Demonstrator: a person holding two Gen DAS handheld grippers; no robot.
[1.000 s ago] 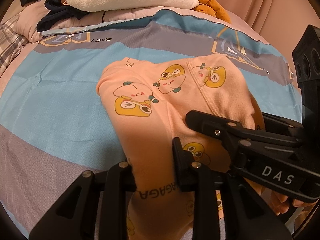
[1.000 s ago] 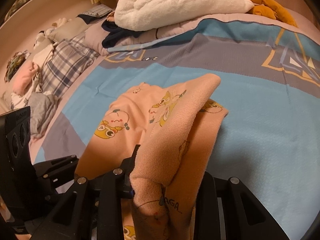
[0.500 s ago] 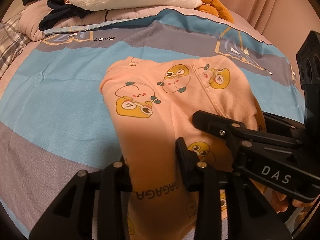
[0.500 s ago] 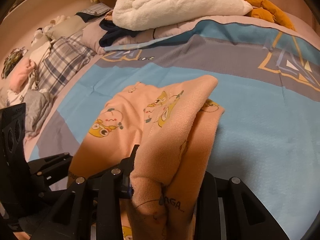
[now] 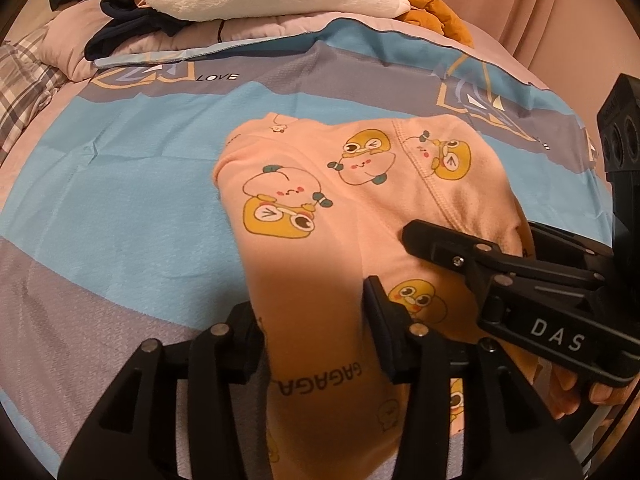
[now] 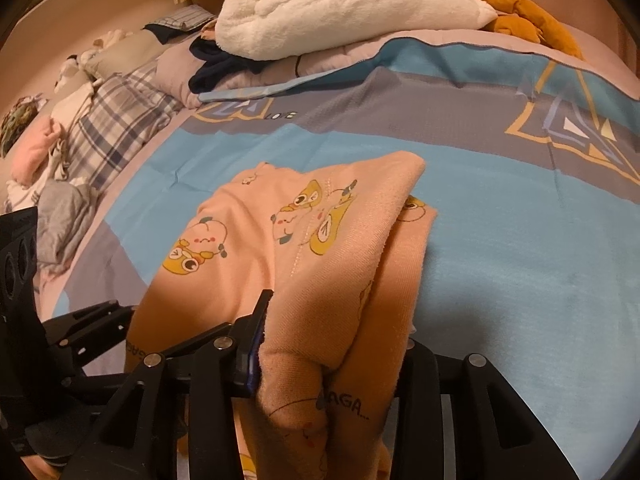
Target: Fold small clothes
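Clamping the near edge of the peach printed garment [image 5: 320, 216], the left gripper [image 5: 316, 328] shows the cloth's far part spread flat on the blue-and-grey bedsheet [image 5: 120, 216], right gripper [image 5: 500, 264] alongside. Right wrist view: right gripper [image 6: 332, 360] pinches a bunched fold of the same garment [image 6: 288, 240], lifted above the bedsheet [image 6: 520, 240]; white blanket [image 6: 352, 4] lies beyond.

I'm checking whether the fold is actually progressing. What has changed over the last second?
Little. Both grippers, left gripper and right gripper, stay clamped on the peach garment, whose folded far part still rests on the bedspread. The bed slides slightly down in both views, suggesting a small forward carry. Nothing was released; the white blanket is unmoved.
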